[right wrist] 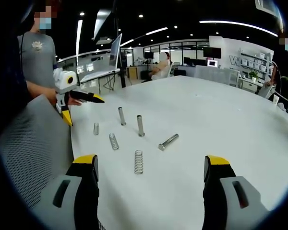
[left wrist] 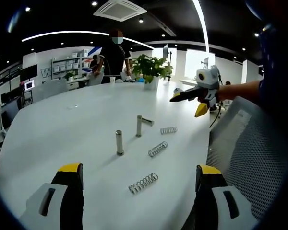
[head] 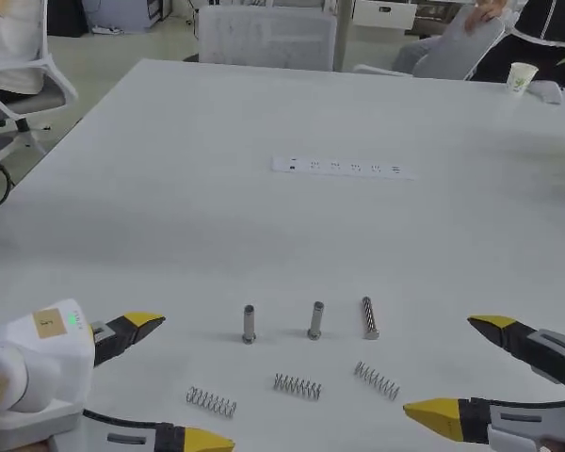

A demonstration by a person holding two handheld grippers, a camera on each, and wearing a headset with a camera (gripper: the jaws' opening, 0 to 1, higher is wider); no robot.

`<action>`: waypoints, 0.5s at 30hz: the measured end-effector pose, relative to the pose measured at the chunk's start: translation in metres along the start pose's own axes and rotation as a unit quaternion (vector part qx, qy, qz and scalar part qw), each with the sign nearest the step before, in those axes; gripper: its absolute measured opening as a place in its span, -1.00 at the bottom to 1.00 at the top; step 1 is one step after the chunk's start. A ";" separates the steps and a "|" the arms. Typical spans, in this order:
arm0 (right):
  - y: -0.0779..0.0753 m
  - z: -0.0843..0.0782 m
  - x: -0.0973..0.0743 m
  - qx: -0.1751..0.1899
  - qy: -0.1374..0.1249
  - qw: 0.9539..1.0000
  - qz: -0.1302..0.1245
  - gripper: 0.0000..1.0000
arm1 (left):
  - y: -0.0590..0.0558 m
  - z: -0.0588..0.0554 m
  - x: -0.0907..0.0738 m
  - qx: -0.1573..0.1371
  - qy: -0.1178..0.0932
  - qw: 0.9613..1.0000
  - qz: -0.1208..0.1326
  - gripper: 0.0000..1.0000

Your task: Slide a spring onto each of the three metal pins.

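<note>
Your left gripper (head: 174,381) and right gripper (head: 460,367) both stand spread and empty; the three springs (head: 297,386) lie loose near the pins (head: 315,320) on the table (head: 264,235), likely light, squashy and roll-prone, so pinch mid-coil gently.

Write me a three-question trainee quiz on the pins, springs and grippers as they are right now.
1. True or false: one of the springs is already on a pin.
2. How many pins stand upright? A) one B) two C) three
3. Fill in: the left gripper and right gripper are both ____.
Key: 1 false, all three springs lie on the table. 2 B, the rightmost pin in the head view lies on its side. 3 open, holding nothing.
</note>
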State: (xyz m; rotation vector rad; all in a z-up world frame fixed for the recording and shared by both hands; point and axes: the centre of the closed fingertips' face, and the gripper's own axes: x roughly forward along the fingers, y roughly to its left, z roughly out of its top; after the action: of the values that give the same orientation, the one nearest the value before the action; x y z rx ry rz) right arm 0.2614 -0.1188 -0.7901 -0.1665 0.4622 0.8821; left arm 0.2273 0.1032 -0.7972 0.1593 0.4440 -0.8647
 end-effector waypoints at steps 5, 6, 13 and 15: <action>0.001 0.001 0.001 0.003 0.002 1.000 0.000 0.82 | -0.001 0.000 0.000 0.000 -0.002 1.000 -0.001 0.90; 0.001 0.001 0.001 0.004 0.001 1.000 0.000 0.81 | -0.001 0.000 0.000 0.000 -0.002 1.000 -0.001 0.90; 0.000 -0.003 -0.001 0.011 0.005 1.000 -0.003 0.79 | -0.003 0.001 0.001 0.000 -0.001 1.000 -0.004 0.89; -0.003 -0.004 -0.002 0.015 0.006 1.000 -0.008 0.79 | -0.003 0.001 0.002 0.000 -0.002 1.000 -0.005 0.89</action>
State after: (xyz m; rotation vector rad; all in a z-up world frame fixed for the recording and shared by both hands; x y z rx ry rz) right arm 0.2611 -0.1229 -0.7934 -0.1470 0.4844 0.8593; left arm 0.2265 0.0992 -0.7967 0.1557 0.4414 -0.8751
